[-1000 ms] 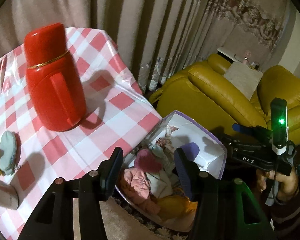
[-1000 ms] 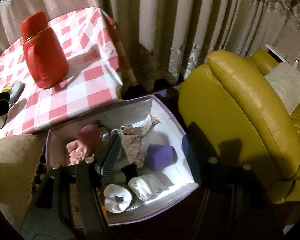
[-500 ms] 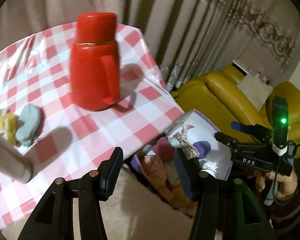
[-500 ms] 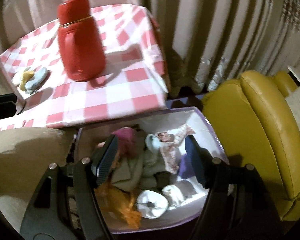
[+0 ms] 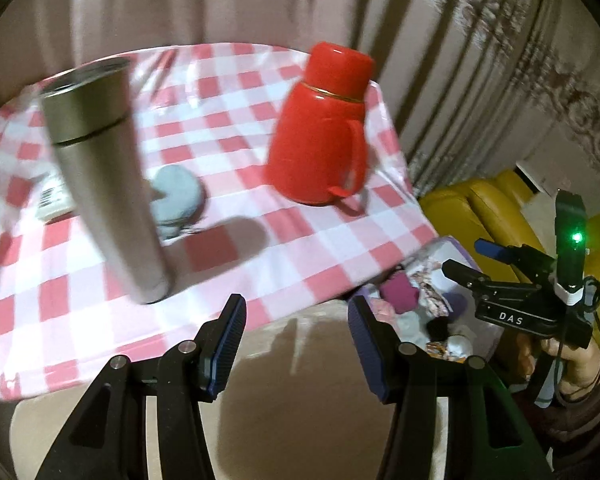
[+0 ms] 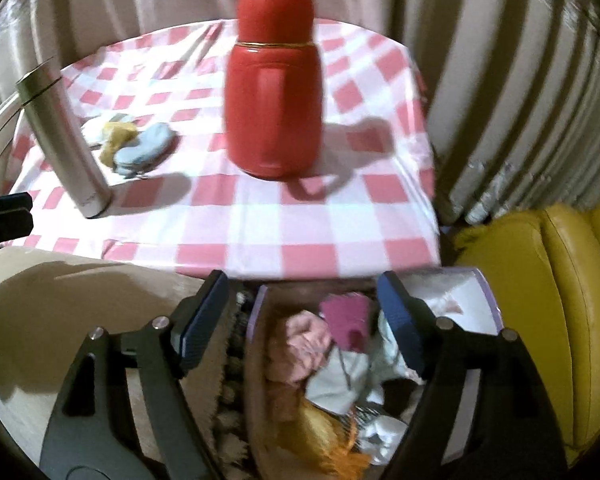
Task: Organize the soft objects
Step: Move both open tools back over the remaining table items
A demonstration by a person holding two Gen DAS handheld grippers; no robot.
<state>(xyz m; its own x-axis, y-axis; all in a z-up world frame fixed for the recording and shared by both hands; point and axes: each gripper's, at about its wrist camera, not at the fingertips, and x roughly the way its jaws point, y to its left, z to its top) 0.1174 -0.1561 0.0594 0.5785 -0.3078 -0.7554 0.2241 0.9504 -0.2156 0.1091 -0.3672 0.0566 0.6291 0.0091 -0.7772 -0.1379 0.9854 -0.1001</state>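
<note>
Soft pouches (image 6: 134, 146) are lying at ten o'clock on the checked table (image 6: 260, 216), just behind the steel tumbler (image 6: 66, 140), which is risking a topple while the empty, spread left gripper (image 5: 296, 344) and empty, still-widening right gripper (image 6: 302, 320) are reaching past it.

Flask (image 6: 274, 84) mid-counter (image 6: 260, 220), tumbler (image 6: 62, 140) to its left, small pouches (image 6: 140, 150) between them, box of soft items (image 6: 332, 364) below the counter's near edge, armchair (image 6: 548, 312) to the right.
</note>
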